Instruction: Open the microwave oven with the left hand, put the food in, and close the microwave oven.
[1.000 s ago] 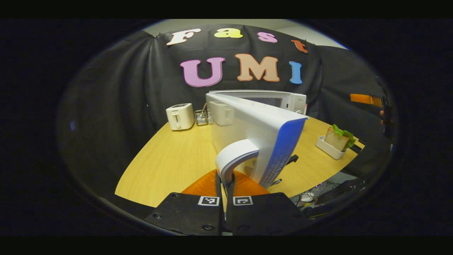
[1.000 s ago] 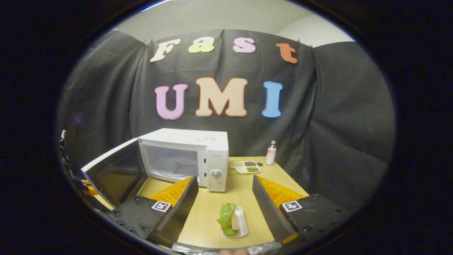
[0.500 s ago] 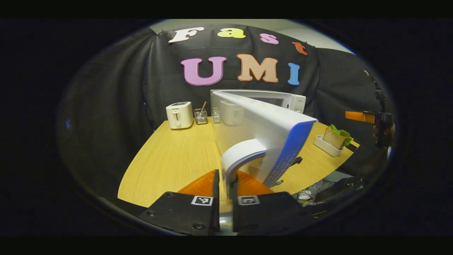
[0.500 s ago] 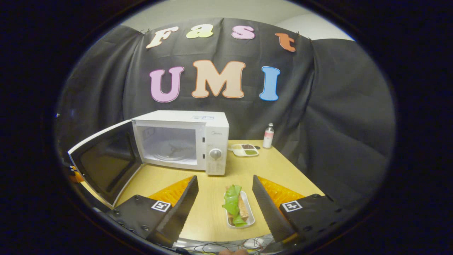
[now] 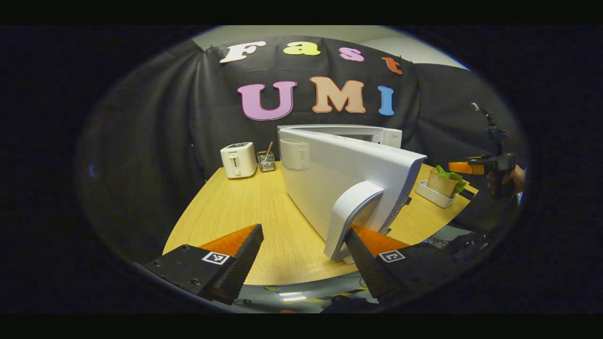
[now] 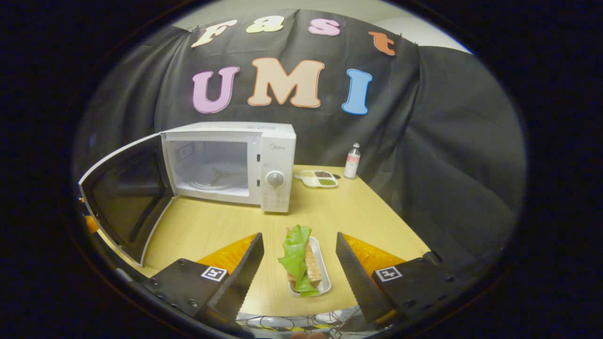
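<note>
Sandwich [image 6: 301, 256] in its small white tray [image 6: 324, 278] lies straight ahead between the spread fingers of my right gripper [image 6: 299, 263], long axis pointing away toward the microwave [image 6: 275, 155]. My left gripper [image 5: 304, 252] hangs open beside the door handle [image 5: 351, 214], farther from the food, so the right takes it.

The left gripper [image 5: 304, 245] has its fingers spread wide apart over the near edge of the light wooden bench [image 5: 235, 207]. The white microwave door [image 5: 339, 174] stands swung open, and its curved white handle [image 5: 351, 216] sits just beside the right-hand finger, apart from the other. Behind it is the white microwave oven body [image 5: 367, 134]. A small white toaster [image 5: 238, 160] stands far left. At right, a sandwich with green lettuce [image 5: 445, 181] rests in a white tray [image 5: 431, 194], near the other gripper [image 5: 471, 167] held by a hand [image 5: 511, 176].
</note>
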`<control>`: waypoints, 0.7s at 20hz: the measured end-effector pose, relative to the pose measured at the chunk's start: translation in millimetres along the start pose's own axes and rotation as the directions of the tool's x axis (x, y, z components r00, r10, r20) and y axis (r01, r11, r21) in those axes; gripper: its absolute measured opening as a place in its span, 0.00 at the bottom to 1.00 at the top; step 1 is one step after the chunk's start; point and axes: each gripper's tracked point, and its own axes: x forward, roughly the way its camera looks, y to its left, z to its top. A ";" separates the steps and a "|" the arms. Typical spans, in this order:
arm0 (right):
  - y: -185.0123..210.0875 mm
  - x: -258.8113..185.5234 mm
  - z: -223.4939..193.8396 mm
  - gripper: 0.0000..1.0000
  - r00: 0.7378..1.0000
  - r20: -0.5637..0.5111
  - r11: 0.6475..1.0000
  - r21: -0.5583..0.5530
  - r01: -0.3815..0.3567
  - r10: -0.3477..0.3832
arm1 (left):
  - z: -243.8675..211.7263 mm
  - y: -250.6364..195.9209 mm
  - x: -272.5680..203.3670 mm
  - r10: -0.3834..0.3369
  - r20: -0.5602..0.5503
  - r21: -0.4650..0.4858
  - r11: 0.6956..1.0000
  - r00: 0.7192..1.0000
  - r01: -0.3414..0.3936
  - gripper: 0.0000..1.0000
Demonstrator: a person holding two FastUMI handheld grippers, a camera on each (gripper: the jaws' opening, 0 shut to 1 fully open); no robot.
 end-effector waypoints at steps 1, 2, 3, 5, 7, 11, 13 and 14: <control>-2.4 4.4 -5.9 0.98 1.000 -0.015 1.000 -0.002 0.001 -0.001 | 2.3 -0.9 -3.8 -0.002 0.004 -0.013 1.000 1.000 0.002 0.99; -3.4 9.5 -10.7 0.98 1.000 -0.026 1.000 0.004 0.002 -0.002 | 2.5 -1.4 -8.2 -0.002 0.008 -0.024 1.000 1.000 0.002 0.99; -4.8 16.0 -17.7 0.98 0.999 -0.045 1.000 0.014 0.003 -0.002 | 5.9 -1.6 -13.2 0.000 0.016 -0.033 0.999 1.000 0.001 0.99; -4.3 26.0 -31.0 0.98 0.996 -0.084 0.999 0.040 0.003 0.001 | 14.5 -3.3 -22.8 0.000 0.035 -0.069 0.998 0.999 0.002 1.00; -4.7 35.6 -36.7 0.98 0.995 -0.104 0.998 0.056 0.009 -0.003 | 21.8 -7.1 -31.6 -0.010 0.040 -0.125 0.992 0.999 0.015 0.99; -3.3 54.3 -49.9 0.97 0.990 -0.144 0.994 0.105 0.015 0.000 | 54.5 -4.5 -49.9 0.026 0.112 -0.096 0.995 0.993 -0.015 0.97; -3.5 61.8 -57.3 0.92 0.986 -0.166 0.996 0.090 0.019 -0.004 | 78.1 -2.0 -54.9 0.037 0.163 -0.069 0.997 0.986 -0.026 0.95; -1.8 63.8 -60.8 0.93 0.983 -0.181 0.997 0.080 0.019 -0.004 | 88.8 -1.7 -57.8 0.035 0.190 -0.057 0.998 0.981 -0.025 0.97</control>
